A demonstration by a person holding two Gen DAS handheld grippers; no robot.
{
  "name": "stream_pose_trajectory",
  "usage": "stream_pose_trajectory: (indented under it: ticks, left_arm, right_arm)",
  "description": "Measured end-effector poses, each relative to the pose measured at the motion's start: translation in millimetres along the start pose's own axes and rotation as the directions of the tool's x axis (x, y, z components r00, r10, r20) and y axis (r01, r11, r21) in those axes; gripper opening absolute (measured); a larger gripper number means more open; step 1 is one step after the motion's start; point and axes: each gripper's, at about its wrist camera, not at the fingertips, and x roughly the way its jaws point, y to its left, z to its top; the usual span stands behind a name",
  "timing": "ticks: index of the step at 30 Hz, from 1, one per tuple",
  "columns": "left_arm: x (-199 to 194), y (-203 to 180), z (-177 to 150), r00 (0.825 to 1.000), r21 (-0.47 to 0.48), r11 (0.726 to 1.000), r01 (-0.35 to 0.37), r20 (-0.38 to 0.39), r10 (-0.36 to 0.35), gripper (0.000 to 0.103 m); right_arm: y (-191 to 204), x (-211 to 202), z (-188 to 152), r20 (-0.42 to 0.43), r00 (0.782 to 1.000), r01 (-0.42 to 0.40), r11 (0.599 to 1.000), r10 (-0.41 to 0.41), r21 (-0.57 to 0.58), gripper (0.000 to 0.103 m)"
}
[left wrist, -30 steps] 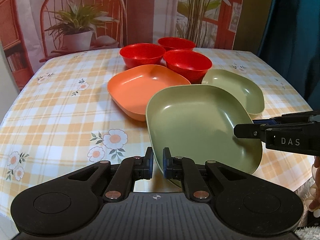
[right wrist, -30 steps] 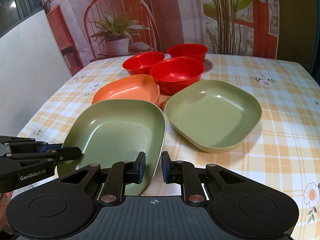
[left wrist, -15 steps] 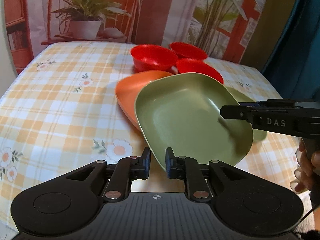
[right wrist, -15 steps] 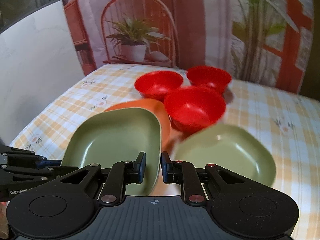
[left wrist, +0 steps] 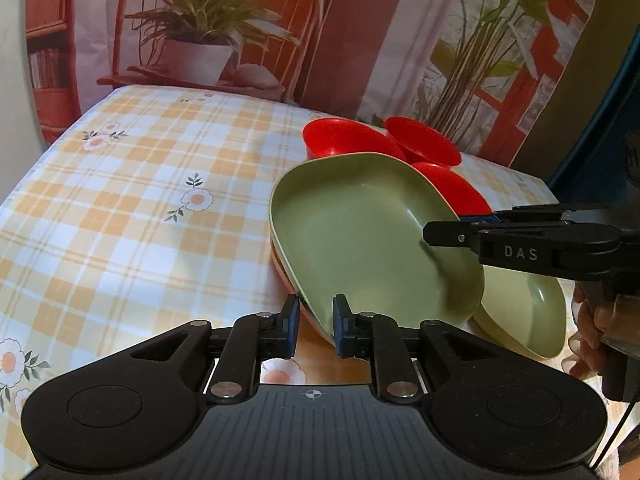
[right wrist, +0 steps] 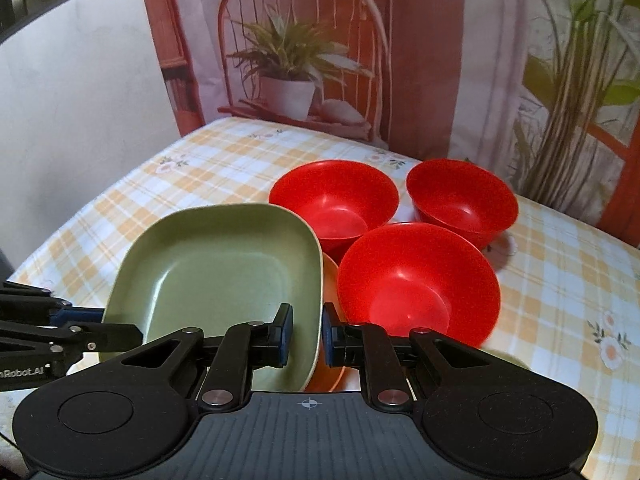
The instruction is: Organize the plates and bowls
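Observation:
A green plate (left wrist: 368, 236) (right wrist: 216, 276) lies on top of the orange plate (left wrist: 286, 280) (right wrist: 330, 372), whose rim shows under it. My left gripper (left wrist: 314, 330) grips the green plate's near rim. My right gripper (right wrist: 306, 334) grips the opposite rim; it also shows in the left wrist view (left wrist: 444, 232). A second green plate (left wrist: 528, 316) sits to the right on the table. Three red bowls (right wrist: 334, 200) (right wrist: 462, 196) (right wrist: 416, 284) stand behind the plates.
The table has a yellow checked cloth with flowers (left wrist: 140, 200). A backdrop with a printed chair and potted plant (right wrist: 288, 64) hangs behind it. A white wall (right wrist: 80, 92) is at the left. A hand (left wrist: 600, 320) holds the right gripper.
Both grippers carried the green plate away from the near table edge, up and over the orange plate. It now rests on the orange plate, which is nearly covered.

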Motion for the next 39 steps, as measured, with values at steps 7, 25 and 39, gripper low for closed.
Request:
stream_pose_trajectory:
  ticks: [7, 25, 39]
  left_arm:
    - [6.4, -1.7, 1.2, 1.0, 0.011, 1.0, -0.001, -0.013, 0.001, 0.021]
    - [9.1, 2.7, 11.0, 0.999, 0.01, 1.0, -0.005, -0.042, 0.005, 0.024]
    - [18.5, 5.6, 9.8, 0.998, 0.001, 1.0, 0.011, -0.059, -0.011, 0.027]
  right_arm:
    - [2.5, 14.8, 1.2, -0.03, 0.998, 0.05, 0.998, -0.051, -0.027, 0.011]
    - [3.5, 17.7, -1.8, -0.063, 0.994, 0.09, 0.995, -0.093, -0.045, 0.01]
    - [7.1, 18.8, -1.8, -0.06, 0.992, 0.109, 0.991, -0.114, -0.073, 0.012]
